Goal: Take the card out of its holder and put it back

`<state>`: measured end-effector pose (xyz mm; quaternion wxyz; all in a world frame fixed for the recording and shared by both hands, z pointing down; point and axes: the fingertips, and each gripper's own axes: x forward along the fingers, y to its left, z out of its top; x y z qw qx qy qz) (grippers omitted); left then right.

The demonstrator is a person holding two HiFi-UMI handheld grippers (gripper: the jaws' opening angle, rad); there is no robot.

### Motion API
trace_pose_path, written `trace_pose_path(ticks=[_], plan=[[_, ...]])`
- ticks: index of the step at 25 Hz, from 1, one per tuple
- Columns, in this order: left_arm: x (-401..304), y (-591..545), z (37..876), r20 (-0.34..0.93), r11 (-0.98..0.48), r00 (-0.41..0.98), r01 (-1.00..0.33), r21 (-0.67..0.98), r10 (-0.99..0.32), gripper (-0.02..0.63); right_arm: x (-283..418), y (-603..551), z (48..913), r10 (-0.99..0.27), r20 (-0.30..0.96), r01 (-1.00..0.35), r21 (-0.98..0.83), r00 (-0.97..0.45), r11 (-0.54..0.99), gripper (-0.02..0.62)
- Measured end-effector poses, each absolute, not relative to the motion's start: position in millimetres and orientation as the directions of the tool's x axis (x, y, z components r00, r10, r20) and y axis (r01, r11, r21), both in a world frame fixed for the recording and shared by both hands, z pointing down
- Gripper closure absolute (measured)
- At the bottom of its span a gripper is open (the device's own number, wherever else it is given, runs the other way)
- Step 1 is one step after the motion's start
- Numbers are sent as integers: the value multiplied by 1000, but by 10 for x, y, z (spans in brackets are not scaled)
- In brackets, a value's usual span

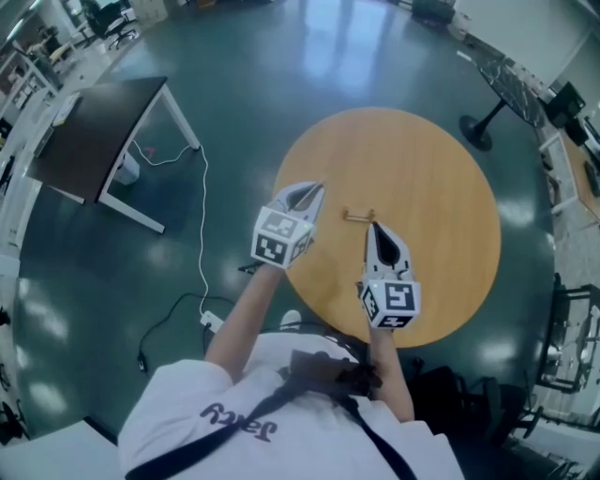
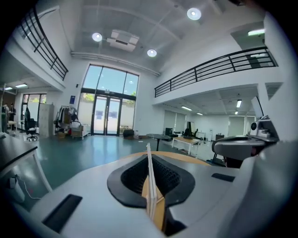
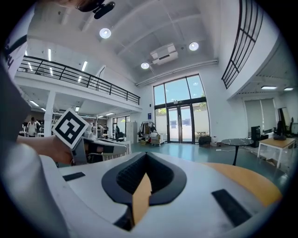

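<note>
The round wooden desk (image 1: 422,178) was almost bare: pale, even-grained wood with only the small holder (image 1: 358,216) lying on it, near the middle and a little toward my side. My left tool (image 1: 314,190) hung over the desk's rim on my left, clenched on the card (image 2: 150,186). The card was a thin white sheet standing edge-on between the jaws and sticking up past their tips, well apart from the holder. My right tool (image 1: 374,227) hovered above the desk just on my side of the holder, its jaws pressed together with nothing between them. Only the desk's wood showed through the gap behind the tips.

Around the desk lay a glossy dark teal floor (image 1: 244,84) that mirrored the lights overhead. Off the desk's left side stood a dark table (image 1: 94,131) on white legs. A white cable (image 1: 202,234) trailed from it across the floor toward my feet. Beyond the desk's far right edge a black stand (image 1: 480,127) rested on a round foot.

Looking out from the desk, the hall was tall and white. It had high glass doors (image 2: 108,114) at the far end, a black railing (image 2: 214,69) along an upper gallery, and round ceiling lights (image 2: 194,13).
</note>
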<state>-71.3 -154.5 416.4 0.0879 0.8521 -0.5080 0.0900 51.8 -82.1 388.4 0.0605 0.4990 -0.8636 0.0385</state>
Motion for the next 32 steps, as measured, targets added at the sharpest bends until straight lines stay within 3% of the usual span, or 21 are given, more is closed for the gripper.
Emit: trace_pose_path(ticks=[14,25,32], plan=[[-707,-987,4002,92,-350,348,-937,-8,-933,577,656,-775,3757,-945,120,-953,-28,-303,302,574],[-449,-887,3910,41,-414,413,-910,-2,-910,578,513,-761,3801,-923,155,-935,0,-352,356,574],[-334,-930,4102,96,-450,453,-891,58,-886,577,542,-765,3872,-920,181,-935,1,-349,355,574]])
